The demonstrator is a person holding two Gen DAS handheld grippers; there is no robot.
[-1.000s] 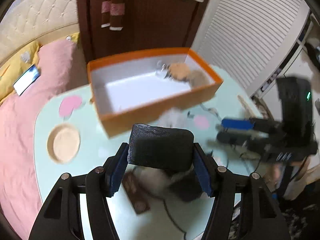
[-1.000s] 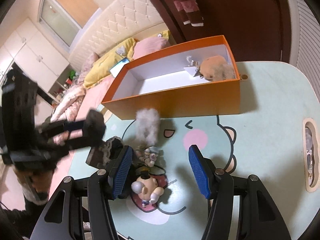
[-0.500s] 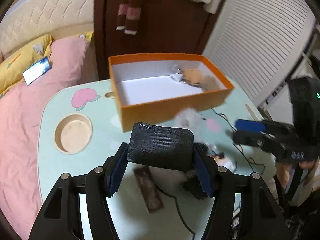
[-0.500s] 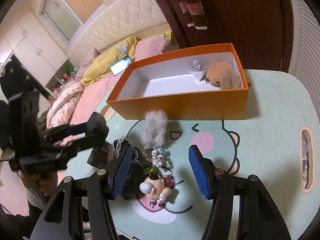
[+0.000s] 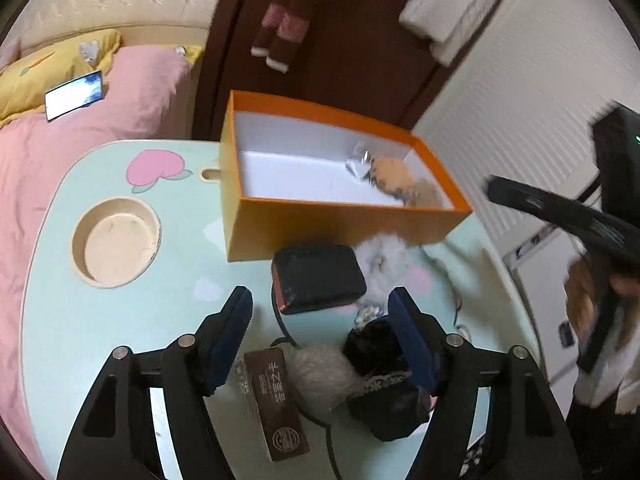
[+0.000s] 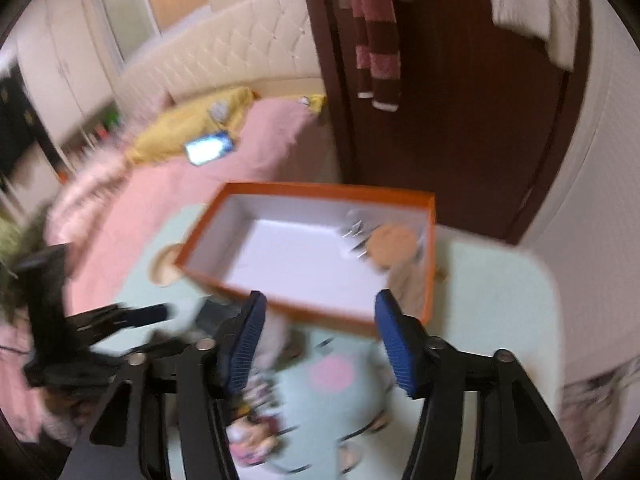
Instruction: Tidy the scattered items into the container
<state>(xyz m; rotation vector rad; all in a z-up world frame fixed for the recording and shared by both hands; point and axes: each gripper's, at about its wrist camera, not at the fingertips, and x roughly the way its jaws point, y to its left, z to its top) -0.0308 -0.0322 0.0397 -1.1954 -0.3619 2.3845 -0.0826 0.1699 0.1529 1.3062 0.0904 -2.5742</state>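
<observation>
Left tongs [image 5: 322, 320] gape empty; black pouch [image 5: 318, 278] lies beside the orange box [image 5: 280, 228].

Blur, cut edges and overlaps across both wrist views

The right wrist view is smeared: the small doll-like toy [image 6: 248, 440] on the pale green table reads only as pink and yellow streaks, and the tan furry item [image 6: 394, 246] inside the orange cardboard box [image 6: 320, 316] has no clear outline. In the left wrist view, the right gripper [image 5: 560, 212] is motion-blurred and cut by the frame edge, its jaws unreadable. The black lace-trimmed bundle [image 5: 384, 400] is partly hidden behind a blue finger pad [image 5: 412, 340].
</observation>
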